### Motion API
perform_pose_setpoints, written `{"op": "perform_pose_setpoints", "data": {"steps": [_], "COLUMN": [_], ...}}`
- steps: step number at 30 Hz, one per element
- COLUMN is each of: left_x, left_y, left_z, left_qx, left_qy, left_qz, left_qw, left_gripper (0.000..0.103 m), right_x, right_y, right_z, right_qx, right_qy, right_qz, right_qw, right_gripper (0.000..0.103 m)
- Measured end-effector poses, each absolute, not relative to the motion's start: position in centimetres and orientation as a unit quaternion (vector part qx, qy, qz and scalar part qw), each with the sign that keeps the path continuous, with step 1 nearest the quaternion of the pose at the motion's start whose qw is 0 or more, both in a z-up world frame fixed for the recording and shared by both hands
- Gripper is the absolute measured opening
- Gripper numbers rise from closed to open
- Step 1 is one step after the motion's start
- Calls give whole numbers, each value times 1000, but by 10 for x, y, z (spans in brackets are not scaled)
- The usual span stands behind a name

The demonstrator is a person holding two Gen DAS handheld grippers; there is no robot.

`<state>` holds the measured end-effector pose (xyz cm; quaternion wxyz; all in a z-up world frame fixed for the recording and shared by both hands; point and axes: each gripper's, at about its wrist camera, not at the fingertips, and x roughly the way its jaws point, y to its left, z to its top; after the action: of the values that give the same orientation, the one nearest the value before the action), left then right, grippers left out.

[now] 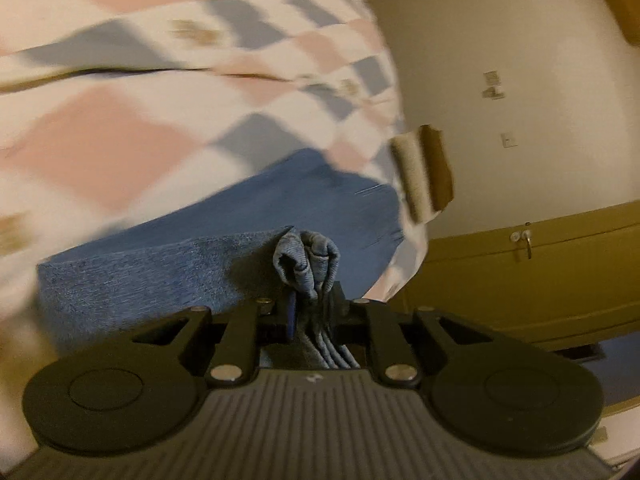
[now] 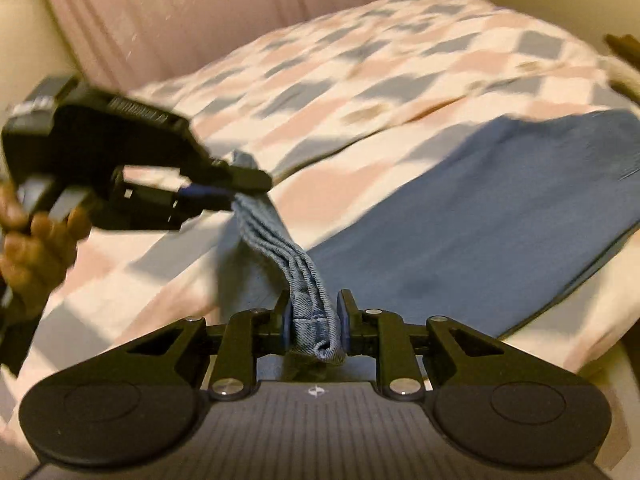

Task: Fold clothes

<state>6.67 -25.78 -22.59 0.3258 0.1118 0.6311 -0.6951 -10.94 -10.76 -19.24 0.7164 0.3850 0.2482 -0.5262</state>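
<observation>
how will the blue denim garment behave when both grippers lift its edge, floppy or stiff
Probably floppy: the denim garment sags between the left gripper and right gripper. Likely fairly heavy, since several bunched layers show. It seems unlikely to slip from the shut jaws.

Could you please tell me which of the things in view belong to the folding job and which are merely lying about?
Part of the job:
- blue denim garment
- left hand-held gripper, shut on its bunched edge
- right hand-held gripper, shut on the same edge

Just there:
- checked bedcover
- pink curtain
- wooden door with latch
</observation>
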Motion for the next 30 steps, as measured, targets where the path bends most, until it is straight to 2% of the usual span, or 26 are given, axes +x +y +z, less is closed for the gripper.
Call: {"op": "perform_pose_setpoints", "data": {"steps": [3, 7, 9, 13, 14, 15, 16, 18, 22, 23, 24, 25, 27, 30], "left_x": [1, -29, -27, -13, -8, -4, -3, -2, 0, 0, -1, -4, -9, -28], "left_y": [-285, -297, -290, -268, -261, -255, -250, -245, -249, -251, -254, -257, -263, -271], "left_z": [-242, -253, -254, -275, -281, -288, -293, -303, -313, -313, -310, -305, -295, -277], "left_qx": [93, 67, 95, 174, 189, 202, 214, 236, 227, 228, 229, 230, 229, 217], "left_qy": [638, 643, 622, 616, 618, 617, 616, 614, 628, 623, 616, 609, 594, 565], "left_qz": [-688, -683, -689, -663, -655, -649, -645, -634, -623, -624, -626, -629, -638, -660], "left_qw": [333, 339, 359, 389, 392, 395, 398, 407, 408, 414, 419, 425, 433, 444], "left_gripper": [15, 20, 26, 26, 26, 26, 26, 26, 26, 26, 26, 26, 26, 26], "right_x": [-190, -274, -305, -341, -347, -351, -355, -363, -357, -353, -347, -342, -332, -332], "right_y": [-148, -197, -212, -212, -213, -216, -220, -235, -265, -270, -273, -275, -280, -274], "right_z": [-197, -237, -273, -313, -316, -317, -319, -319, -321, -322, -322, -321, -317, -283], "right_qx": [391, 411, 445, 525, 540, 553, 566, 588, 601, 597, 585, 573, 545, 464], "right_qy": [243, 259, 266, 214, 200, 192, 183, 169, 170, 180, 195, 209, 236, 251], "right_qz": [-532, -537, -532, -492, -480, -467, -455, -429, -392, -389, -393, -396, -403, -407], "right_qw": [710, 689, 669, 661, 662, 663, 663, 665, 675, 678, 682, 686, 696, 746], "right_gripper": [21, 21, 21, 21, 23, 30, 31, 46, 46, 42, 21, 12, 11, 9]}}
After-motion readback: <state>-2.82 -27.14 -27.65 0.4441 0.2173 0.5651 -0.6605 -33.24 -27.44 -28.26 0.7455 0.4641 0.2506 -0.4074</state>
